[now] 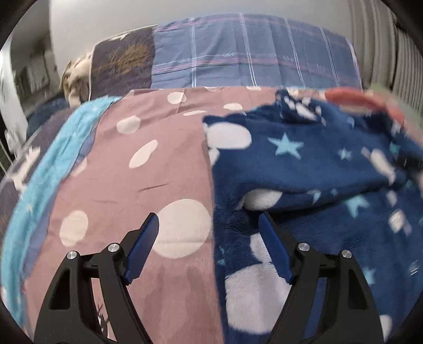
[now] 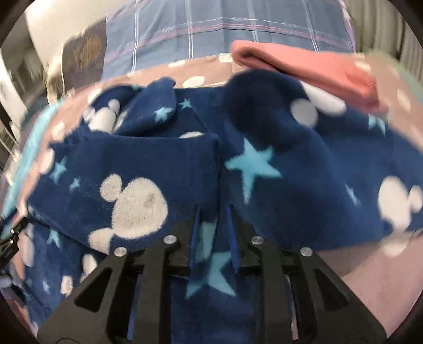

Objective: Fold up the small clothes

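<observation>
Folding underway: right gripper [image 2: 211, 238] jaws pinch navy star-print fleece garment [image 2: 164, 164]; left gripper [image 1: 208, 243], jaws spread beside it, should grab next

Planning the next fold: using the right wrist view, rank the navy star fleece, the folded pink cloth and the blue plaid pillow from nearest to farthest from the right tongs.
1. Navy star fleece: clamped in the right tongs, spreading to both sides.
2. Folded pink cloth: beyond the fleece, up and right.
3. Blue plaid pillow: farthest, along the top behind the cloth.
</observation>
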A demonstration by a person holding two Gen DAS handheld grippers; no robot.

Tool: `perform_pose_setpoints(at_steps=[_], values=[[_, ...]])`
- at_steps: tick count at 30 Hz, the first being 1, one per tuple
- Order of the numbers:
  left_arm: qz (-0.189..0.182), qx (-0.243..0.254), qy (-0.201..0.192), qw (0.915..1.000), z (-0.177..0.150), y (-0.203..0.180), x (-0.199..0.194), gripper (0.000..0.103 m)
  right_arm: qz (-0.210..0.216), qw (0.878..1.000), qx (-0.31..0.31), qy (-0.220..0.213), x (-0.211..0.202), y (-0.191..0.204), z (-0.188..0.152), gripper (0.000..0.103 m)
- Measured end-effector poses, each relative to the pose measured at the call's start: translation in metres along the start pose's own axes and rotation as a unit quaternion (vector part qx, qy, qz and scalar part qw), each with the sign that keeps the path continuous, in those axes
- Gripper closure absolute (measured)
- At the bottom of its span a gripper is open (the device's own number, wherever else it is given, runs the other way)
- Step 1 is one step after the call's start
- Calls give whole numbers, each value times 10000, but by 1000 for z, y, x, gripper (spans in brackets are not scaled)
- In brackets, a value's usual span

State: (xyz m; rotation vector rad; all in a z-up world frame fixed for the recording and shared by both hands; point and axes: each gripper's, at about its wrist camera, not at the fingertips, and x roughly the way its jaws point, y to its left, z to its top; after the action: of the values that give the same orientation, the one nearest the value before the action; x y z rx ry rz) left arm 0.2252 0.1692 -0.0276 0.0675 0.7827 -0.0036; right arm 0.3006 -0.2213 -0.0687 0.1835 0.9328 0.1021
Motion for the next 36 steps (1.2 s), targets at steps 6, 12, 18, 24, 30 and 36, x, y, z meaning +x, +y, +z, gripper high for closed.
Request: perform_pose_setpoints(at_steps=[6, 12, 18, 24, 30, 36], values=[[-849, -610, -434, 9936, 30, 1, -14, 71, 885, 9938, -605, -299, -22, 39, -4, 80], [-749, -21, 558, 9956, 21, -61, 76, 72, 380, 9959, -813, 114, 30, 58, -21, 79], [-426, 295, 312, 9982, 22, -80, 63, 71, 769, 9968, 63, -225, -19, 11, -16, 75], [-984, 98, -142, 9950, 33, -81, 28, 62, -155, 9725, 1971, -1230, -99, -157, -35, 60], [-1801, 400, -100, 9828, 58, -144, 29, 53, -580, 9115, 3722, -1649, -131, -278, -73, 49], [-1562, 675, 462, 9843, 37, -181, 80, 45, -251, 8907, 4109, -1930, -124, -314, -71, 42]])
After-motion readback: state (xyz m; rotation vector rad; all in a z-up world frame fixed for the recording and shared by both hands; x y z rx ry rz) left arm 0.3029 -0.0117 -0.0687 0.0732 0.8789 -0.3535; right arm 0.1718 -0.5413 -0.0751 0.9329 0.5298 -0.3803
